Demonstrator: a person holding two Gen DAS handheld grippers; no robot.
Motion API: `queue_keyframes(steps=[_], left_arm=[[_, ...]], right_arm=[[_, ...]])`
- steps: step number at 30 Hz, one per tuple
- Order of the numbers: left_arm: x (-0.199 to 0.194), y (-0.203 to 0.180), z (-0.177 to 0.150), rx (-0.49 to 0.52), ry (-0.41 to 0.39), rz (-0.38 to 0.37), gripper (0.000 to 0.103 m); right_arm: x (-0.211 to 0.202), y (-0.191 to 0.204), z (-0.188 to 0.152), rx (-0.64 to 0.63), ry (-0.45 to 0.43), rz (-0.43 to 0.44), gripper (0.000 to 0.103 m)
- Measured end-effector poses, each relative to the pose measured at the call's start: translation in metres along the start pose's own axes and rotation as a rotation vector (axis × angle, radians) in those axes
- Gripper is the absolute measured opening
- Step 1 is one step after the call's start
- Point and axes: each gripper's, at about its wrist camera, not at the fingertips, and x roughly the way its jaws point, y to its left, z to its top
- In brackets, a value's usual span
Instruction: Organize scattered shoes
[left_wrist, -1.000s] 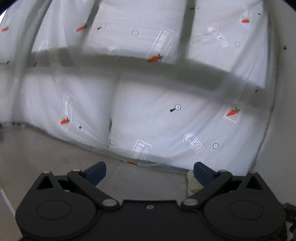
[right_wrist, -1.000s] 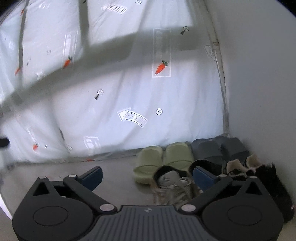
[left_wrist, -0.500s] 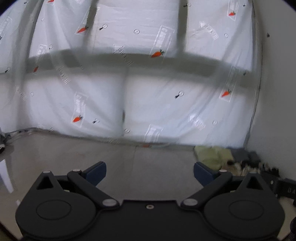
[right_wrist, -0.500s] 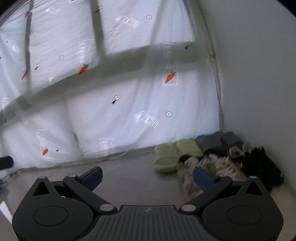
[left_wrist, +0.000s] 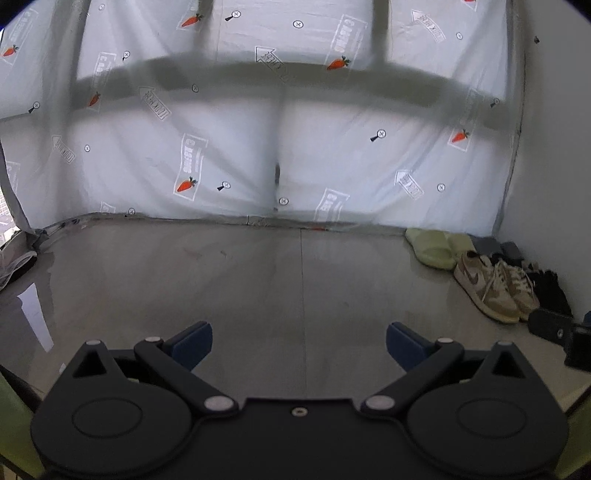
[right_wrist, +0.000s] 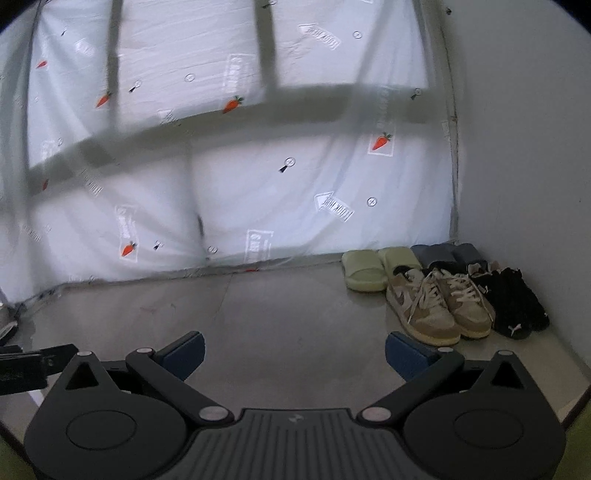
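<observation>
My left gripper (left_wrist: 298, 341) hangs above the bare grey floor (left_wrist: 258, 280) with its blue-padded jaws spread wide and nothing between them, and my right gripper (right_wrist: 294, 349) is the same, released and empty, tilted a little toward the corner. The shoes sit together in that far right corner where the printed sheet (right_wrist: 258, 177) meets the plain wall (right_wrist: 524, 147). From the right wrist view I count four pairs in two rows. At the back, touching the foot of the sheet, lie pale green slides (right_wrist: 364, 274), side by side with toes toward me, and just to their right a pair of grey slides (right_wrist: 447, 253), partly hidden by the shoes in front. In the front row stand tan and cream sneakers (right_wrist: 439, 304) with off-white laces, the two pressed against each other, their heels near the green slides. Touching them on the wall side are black shoes (right_wrist: 515, 304) with a small white mark on the toe, close to the wall. The left wrist view shows the same cluster at its right edge, the tan sneakers (left_wrist: 495, 286) in front of the green slides (left_wrist: 434, 247). The sheet is translucent white, printed with small orange carrots and arrows, with dark bars showing through it. A black part of the other tool pokes into each view from the side. Nothing lies on the open floor between my grippers and the shoes.
</observation>
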Motion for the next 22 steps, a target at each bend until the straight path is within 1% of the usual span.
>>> queue_keyframes(steps=[5, 9, 15, 22], left_arm=[[-0.006, 0.006, -0.009, 0.012, 0.021, -0.005, 0.102], [-0.009, 0.008, -0.012, 0.017, 0.021, -0.013, 0.102], [-0.01, 0.01, -0.015, 0.029, 0.023, -0.015, 0.102], [-0.011, 0.01, -0.015, 0.018, 0.015, -0.018, 0.102]], right_arm=[[-0.015, 0.012, -0.017, -0.023, 0.025, 0.004, 0.103], [-0.024, 0.021, -0.028, -0.033, 0.038, 0.003, 0.103], [-0.029, 0.028, -0.029, -0.049, 0.029, 0.002, 0.103], [-0.033, 0.034, -0.032, -0.058, 0.028, 0.002, 0.103]])
